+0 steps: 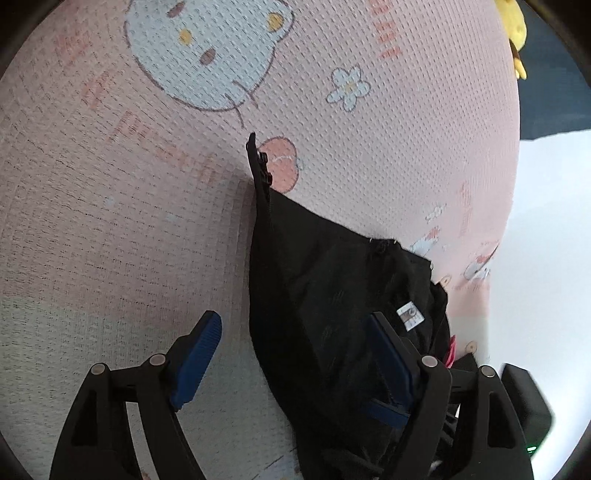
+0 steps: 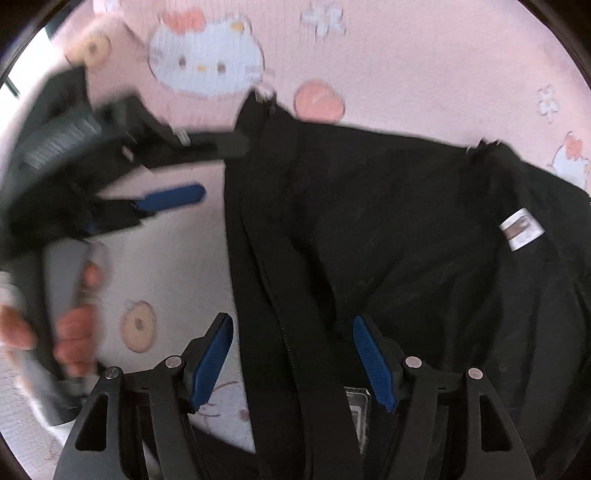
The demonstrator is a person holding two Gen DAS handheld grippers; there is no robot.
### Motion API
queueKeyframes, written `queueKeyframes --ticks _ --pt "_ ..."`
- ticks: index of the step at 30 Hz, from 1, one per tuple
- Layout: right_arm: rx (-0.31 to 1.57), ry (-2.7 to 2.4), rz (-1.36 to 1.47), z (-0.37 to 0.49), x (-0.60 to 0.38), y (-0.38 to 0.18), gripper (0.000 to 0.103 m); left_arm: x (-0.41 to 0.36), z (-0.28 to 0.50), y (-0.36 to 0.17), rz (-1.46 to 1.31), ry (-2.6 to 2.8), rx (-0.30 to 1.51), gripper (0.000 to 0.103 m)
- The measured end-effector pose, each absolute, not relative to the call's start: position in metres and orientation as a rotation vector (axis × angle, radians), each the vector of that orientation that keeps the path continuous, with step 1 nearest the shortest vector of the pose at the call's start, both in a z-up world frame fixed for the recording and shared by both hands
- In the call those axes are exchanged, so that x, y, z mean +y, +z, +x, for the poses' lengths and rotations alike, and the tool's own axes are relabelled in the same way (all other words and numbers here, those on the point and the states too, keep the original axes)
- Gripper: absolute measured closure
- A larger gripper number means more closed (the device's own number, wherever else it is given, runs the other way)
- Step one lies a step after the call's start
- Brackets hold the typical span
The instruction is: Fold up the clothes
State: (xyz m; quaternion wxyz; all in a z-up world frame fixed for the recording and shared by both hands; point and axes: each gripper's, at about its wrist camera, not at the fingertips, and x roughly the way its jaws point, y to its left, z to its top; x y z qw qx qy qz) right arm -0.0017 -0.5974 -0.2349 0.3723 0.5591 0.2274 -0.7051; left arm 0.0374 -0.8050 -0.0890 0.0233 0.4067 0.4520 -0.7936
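A black zip-up garment (image 1: 332,280) lies bunched on a pink cartoon-cat bedsheet (image 1: 147,221); its zipper end (image 1: 259,162) points away and a white label (image 1: 410,315) shows. My left gripper (image 1: 295,354) is open: one blue pad hangs over bare sheet, the other over the garment's edge, and neither presses on it. In the right wrist view the garment (image 2: 369,221) fills the middle, and its zipper band runs between the spread fingers of my open right gripper (image 2: 293,360), untouched by either pad. The left gripper (image 2: 221,168) shows there blurred, at the garment's left edge.
A person's hand (image 2: 74,332) grips the left tool's handle. A yellow plush toy (image 1: 515,33) sits at the sheet's far right edge, with a dark blue surface (image 1: 554,92) and a white area (image 1: 546,221) beyond. A black blurred tool body (image 1: 524,398) is at the lower right.
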Motion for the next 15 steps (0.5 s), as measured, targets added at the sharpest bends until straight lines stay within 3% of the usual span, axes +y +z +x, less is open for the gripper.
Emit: queueKeyframes --ticks 3,5,7,12,13,14,15 --pt "0.621 -1.845 1.457 -0.006 -0.601 -0.252 0.04 -0.804 0.035 -0.09 1.268 -2.47 1.401 0.024" --pt "0.605 -1.847 1.458 -0.009 -0.601 -0.258 0.061 -0.804 0.034 -0.095 1.28 -2.461 1.435 0.024" --pt "0.589 -1.843 1.466 -0.011 -0.6 -0.263 0.073 -0.805 0.034 -0.102 1.283 -2.44 1.481 0.024" --pt "0.542 -1.891 1.464 -0.021 -0.596 -0.273 0.09 -0.799 0.025 -0.116 1.329 -2.438 1.455 0.024" --pt "0.52 -1.892 1.466 -0.022 -0.595 -0.273 0.092 -0.796 0.023 -0.117 1.329 -2.455 1.433 0.029" --pt "0.498 -1.894 1.467 -0.023 -0.594 -0.273 0.093 -0.793 0.021 -0.116 1.322 -2.477 1.4 0.042" --pt "0.478 -1.895 1.469 -0.025 -0.593 -0.273 0.093 -0.79 0.02 -0.116 1.315 -2.498 1.366 0.07"
